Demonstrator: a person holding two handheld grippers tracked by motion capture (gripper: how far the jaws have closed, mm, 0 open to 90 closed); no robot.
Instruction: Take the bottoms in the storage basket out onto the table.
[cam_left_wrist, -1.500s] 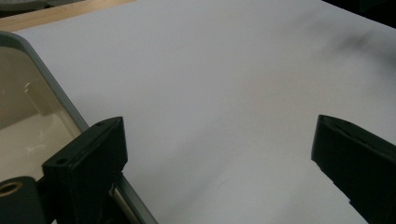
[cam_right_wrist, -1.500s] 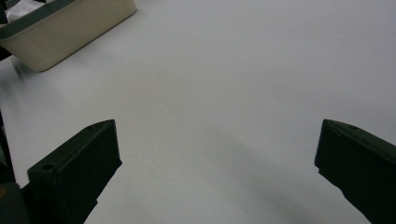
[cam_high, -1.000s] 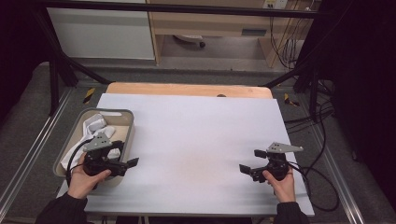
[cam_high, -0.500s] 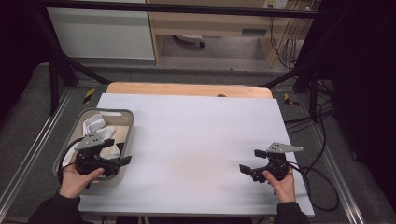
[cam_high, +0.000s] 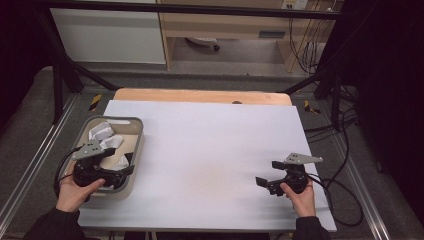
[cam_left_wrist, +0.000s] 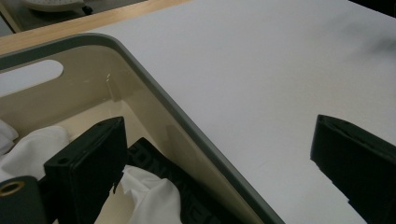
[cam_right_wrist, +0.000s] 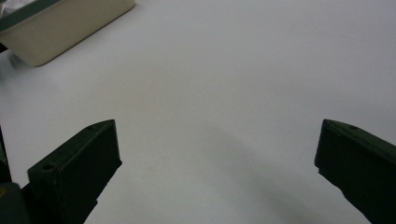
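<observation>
**Bench inventory: bin of white items at left, two hand-held grippers**

1. Bin (cam_high: 111, 121). Grey-rimmed, cream inside, standing at the bench's 9 o'clock edge. A handle slot is cut in its far wall. In the left gripper view its rim (cam_left_wrist: 154, 81) runs diagonally between the two jaws.

2. White items (cam_high: 105, 132). Several crumpled pieces, soft-looking, lying inside the bin; their exact kind cannot be told. One piece (cam_left_wrist: 154, 200) lies just beside the left-hand jaw in the left gripper view, resting on a dark, lettered object (cam_left_wrist: 163, 170) against the bin's inner wall.

3. Left gripper (cam_high: 122, 169). Held in the person's left hand (cam_high: 75, 192) at about 8 o'clock on the bench, over the bin's near end. Jaws wide apart and holding nothing; one jaw hangs inside the bin, the other over the bench outside the rim. A grey three-cornered plate tops it.

4. Bench (cam_high: 210, 150). White covered surface, wooden strip along the 12 o'clock edge.

5. Right gripper (cam_high: 268, 173). Held in the person's right hand (cam_high: 300, 197) at about 4 o'clock on the bench, well apart from the bin, pointing toward 9 o'clock. Jaws wide apart, holding nothing, low over bare bench. The bin's corner (cam_right_wrist: 70, 21) appears at 11 o'clock in the right gripper view.
</observation>
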